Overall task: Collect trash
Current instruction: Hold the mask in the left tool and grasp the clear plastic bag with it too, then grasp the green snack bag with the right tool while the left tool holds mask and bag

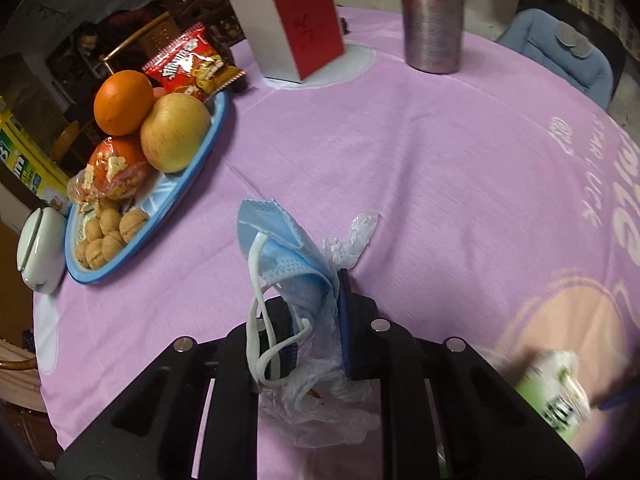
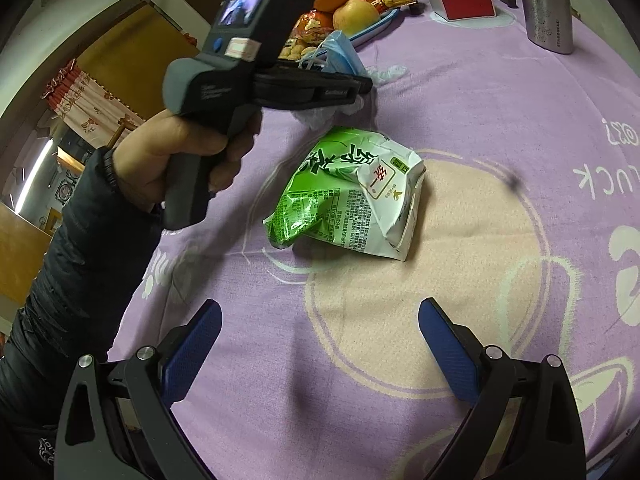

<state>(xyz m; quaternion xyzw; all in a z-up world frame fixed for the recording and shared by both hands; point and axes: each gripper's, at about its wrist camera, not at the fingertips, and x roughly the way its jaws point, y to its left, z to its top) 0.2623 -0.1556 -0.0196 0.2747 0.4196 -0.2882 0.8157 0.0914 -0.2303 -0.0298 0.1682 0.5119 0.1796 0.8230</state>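
Two claws share the work: the left claw [image 1: 316, 316] pinches a blue mask [image 1: 288, 256] and plastic glove [image 1: 344, 240], while the crushed green carton [image 2: 348, 196] lies straight ahead of the wide-open, empty right claw [image 2: 320, 344], lengthwise across its gap.

One face mask [image 1: 288, 248]; one plastic glove [image 1: 320, 396]; one carton [image 2: 352, 192] — two oranges [image 1: 122, 102].

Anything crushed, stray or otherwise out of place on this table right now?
Yes. A crumpled green-and-white carton lies flattened on its side on the purple tablecloth. The left gripper is clamped on a used blue face mask bunched with a clear plastic glove. The fruit plate looks orderly.
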